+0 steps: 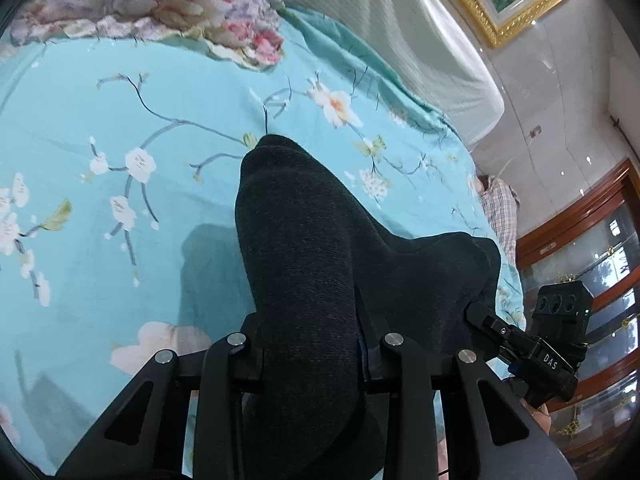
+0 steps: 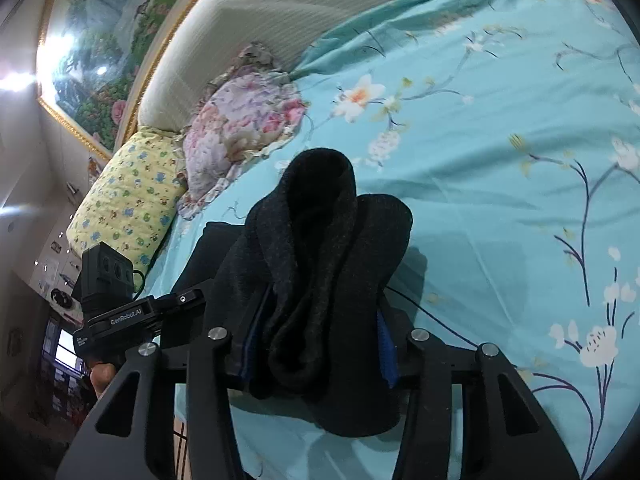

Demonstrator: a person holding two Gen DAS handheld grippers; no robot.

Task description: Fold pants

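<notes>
One pair of dark knit pants (image 1: 304, 240) hangs bunched between both grippers above a turquoise flowered bedsheet (image 1: 120, 128). The left gripper (image 1: 310, 344) is clenched on a thick fold of the fabric, which humps up ahead of its fingers and spills back below them; the fingertips themselves are buried in cloth and cannot be made out. The right gripper (image 2: 316, 344) likewise grips a rolled wad of the pants (image 2: 320, 248), with blue pads (image 2: 386, 344) showing at the edges. The garment's legs and waistband are hard to tell apart. Ahead of the left gripper lies a pink floral pillow (image 1: 160, 4); ahead-left of the right gripper sits a yellow patterned pillow (image 2: 128, 200), with a white headboard (image 2: 288, 4) beyond.
</notes>
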